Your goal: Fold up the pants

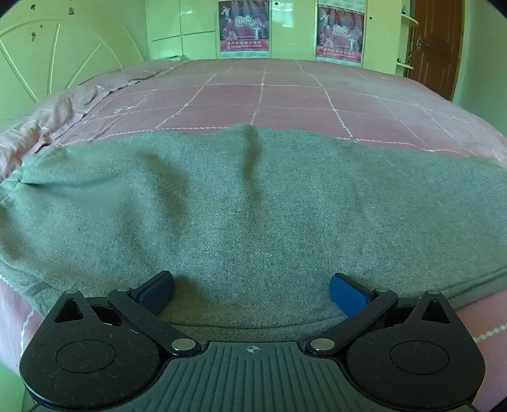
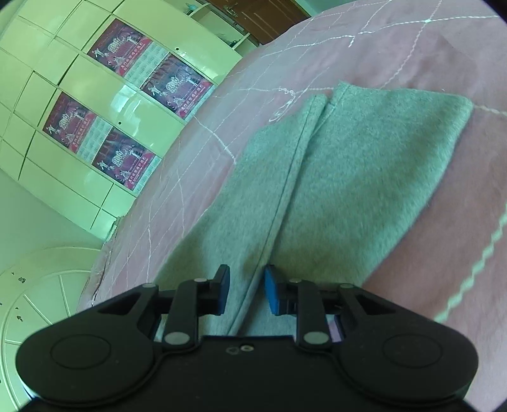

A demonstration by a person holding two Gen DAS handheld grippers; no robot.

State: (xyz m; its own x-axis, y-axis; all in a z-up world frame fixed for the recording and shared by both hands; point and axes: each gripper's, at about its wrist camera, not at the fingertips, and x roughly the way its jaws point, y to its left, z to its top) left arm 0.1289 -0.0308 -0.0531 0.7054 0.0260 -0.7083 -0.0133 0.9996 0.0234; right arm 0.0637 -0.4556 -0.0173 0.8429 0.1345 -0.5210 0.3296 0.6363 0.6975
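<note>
While the grey pants (image 1: 253, 206) lay spread across the pink quilted bed (image 1: 285, 95), I judged a fold just laid and the next one pending. My left gripper (image 1: 252, 293) stood wide open over the near edge, nothing between its pads. My right gripper (image 2: 245, 293) stood slightly parted, astride a seam of the pants (image 2: 317, 177) without pinching it. Next I would need to grip an end and carry it over evenly. Pale wardrobe doors (image 2: 63, 95) with posters (image 1: 244, 25) and a brown door (image 1: 437, 44) stood beyond.
</note>
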